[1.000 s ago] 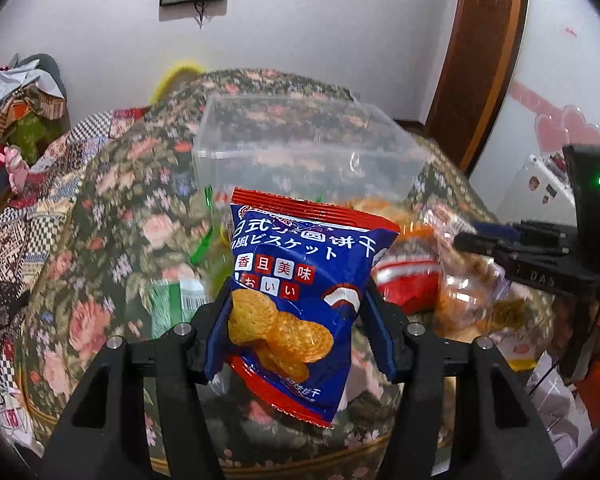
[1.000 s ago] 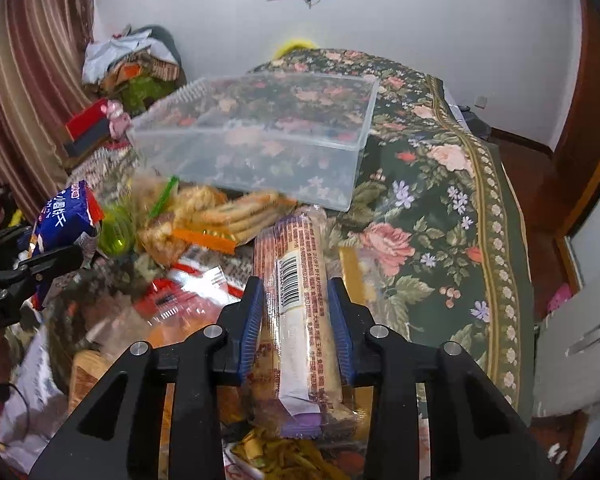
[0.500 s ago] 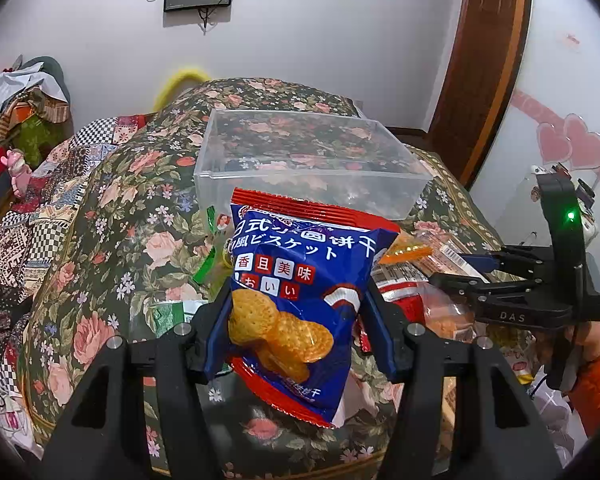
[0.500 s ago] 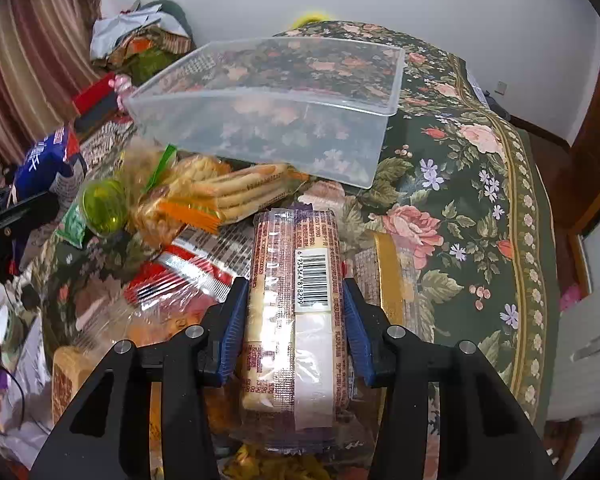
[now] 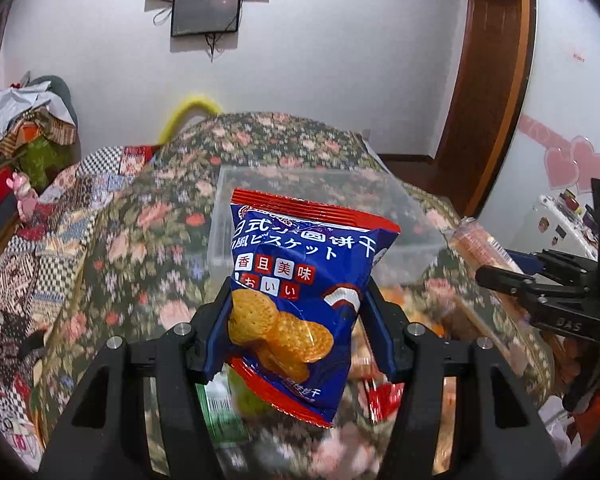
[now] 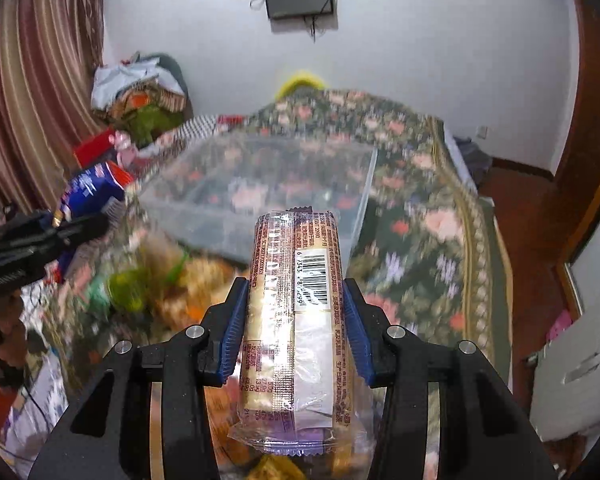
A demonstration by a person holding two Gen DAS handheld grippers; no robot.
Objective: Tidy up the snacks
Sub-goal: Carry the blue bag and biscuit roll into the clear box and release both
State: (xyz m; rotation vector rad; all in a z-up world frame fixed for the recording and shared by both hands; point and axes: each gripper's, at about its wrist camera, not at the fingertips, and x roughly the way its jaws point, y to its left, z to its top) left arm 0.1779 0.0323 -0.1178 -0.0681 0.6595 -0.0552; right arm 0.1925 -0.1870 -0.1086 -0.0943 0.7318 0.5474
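Observation:
My left gripper (image 5: 300, 320) is shut on a blue and red biscuit bag (image 5: 300, 280) and holds it up in front of a clear plastic bin (image 5: 412, 216). My right gripper (image 6: 296, 320) is shut on a long clear-wrapped cracker pack (image 6: 296, 320) with a barcode, lifted above the snack pile. The bin (image 6: 260, 184) lies ahead of it on the floral cloth. The right gripper shows at the right of the left wrist view (image 5: 500, 276); the left gripper with its bag shows at the left of the right wrist view (image 6: 72, 224).
A pile of loose snack packs (image 6: 172, 280) lies on the floral tablecloth (image 6: 420, 208) just before the bin. Clutter and a curtain (image 6: 32, 80) stand at the left. A wooden door frame (image 5: 488, 80) and a white wall are at the right.
Both grippers have risen with their packs. The bin now sits lower and nearer in both views; the background is motion-blurred.

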